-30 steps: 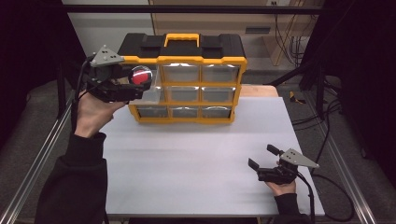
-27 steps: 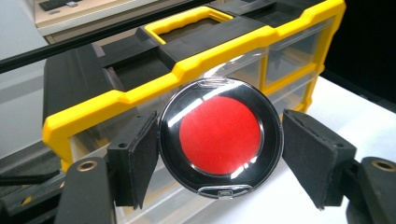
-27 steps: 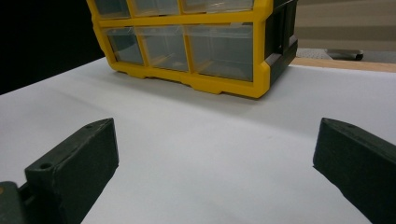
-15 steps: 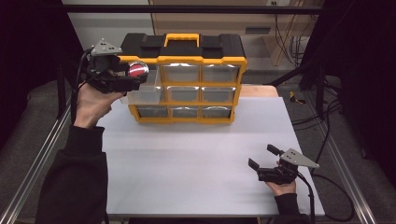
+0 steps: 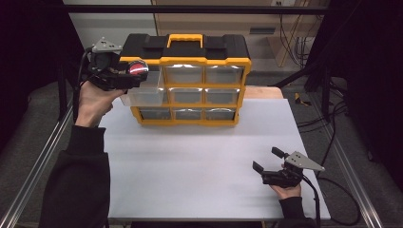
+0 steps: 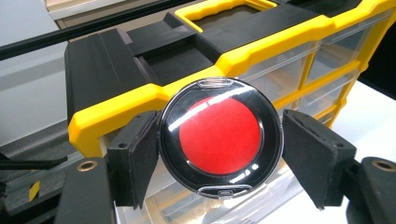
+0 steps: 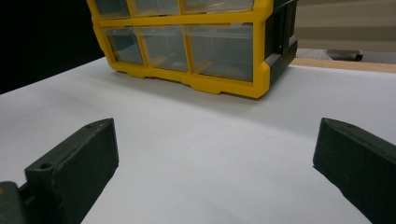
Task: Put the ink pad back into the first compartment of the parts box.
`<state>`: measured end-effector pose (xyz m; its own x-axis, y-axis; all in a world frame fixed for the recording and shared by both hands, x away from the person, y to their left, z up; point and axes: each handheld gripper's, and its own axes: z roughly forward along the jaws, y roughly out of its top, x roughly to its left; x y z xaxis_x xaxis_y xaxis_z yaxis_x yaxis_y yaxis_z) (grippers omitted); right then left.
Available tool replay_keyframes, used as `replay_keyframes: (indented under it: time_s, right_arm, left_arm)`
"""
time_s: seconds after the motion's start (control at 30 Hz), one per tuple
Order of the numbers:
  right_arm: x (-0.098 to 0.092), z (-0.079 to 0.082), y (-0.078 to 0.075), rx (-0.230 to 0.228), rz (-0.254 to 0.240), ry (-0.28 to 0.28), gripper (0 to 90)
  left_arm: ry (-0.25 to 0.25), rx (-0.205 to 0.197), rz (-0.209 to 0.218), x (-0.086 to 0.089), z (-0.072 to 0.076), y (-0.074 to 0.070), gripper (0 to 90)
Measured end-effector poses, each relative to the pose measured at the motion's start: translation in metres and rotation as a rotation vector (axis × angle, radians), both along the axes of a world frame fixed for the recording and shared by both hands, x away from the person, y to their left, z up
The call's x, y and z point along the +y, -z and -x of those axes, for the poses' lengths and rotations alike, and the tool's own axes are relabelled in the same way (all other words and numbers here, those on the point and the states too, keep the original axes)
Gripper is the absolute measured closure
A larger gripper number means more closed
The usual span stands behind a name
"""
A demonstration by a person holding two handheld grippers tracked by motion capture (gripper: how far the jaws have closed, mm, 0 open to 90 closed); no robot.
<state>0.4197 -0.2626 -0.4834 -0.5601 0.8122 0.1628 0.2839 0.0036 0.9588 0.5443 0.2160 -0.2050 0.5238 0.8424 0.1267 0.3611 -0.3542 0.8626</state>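
High view — the left gripper (image 5: 124,78) is held up at about ten o'clock of the white tabletop (image 5: 190,166), its jaws clamped on a round black case with a red centre and clear lid (image 5: 138,68). The case hangs at the upper left corner of the yellow-and-black plastic drawer organiser (image 5: 186,80), just above a clear plastic drawer (image 5: 142,95) that stands pulled out from the organiser's left column. The right gripper (image 5: 266,160) rests at about four o'clock of the tabletop, well apart from the organiser, its jaws apart with nothing between them.

Left gripper view — the round case (image 6: 220,137) fills the gap between the two black jaws; the pad at nine o'clock presses on its rim, while the pad at three o'clock sits at its edge. Behind the case runs the organiser's yellow front rim (image 6: 140,100), and below it lies the open clear drawer (image 6: 224,205).

Right gripper view — the two black jaws stand wide apart over bare tabletop (image 7: 210,154); the organiser (image 7: 196,46) stands at twelve o'clock, its lower drawers closed.
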Motion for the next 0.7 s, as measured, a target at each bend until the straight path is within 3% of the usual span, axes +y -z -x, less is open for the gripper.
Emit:
replay_keyframes:
  time_s: [0.17, 0.7]
  right_arm:
    - [0.0, 0.0, 0.0, 0.0, -0.002, 0.0, 0.6]
    - [0.0, 0.0, 0.0, 0.002, -0.002, 0.0, 0.6]
  left_arm:
    - [-0.003, 0.011, 0.01, 0.001, -0.004, 0.003, 28.3]
    - [-0.015, 0.041, -0.019, 0.001, -0.011, 0.016, 28.3]
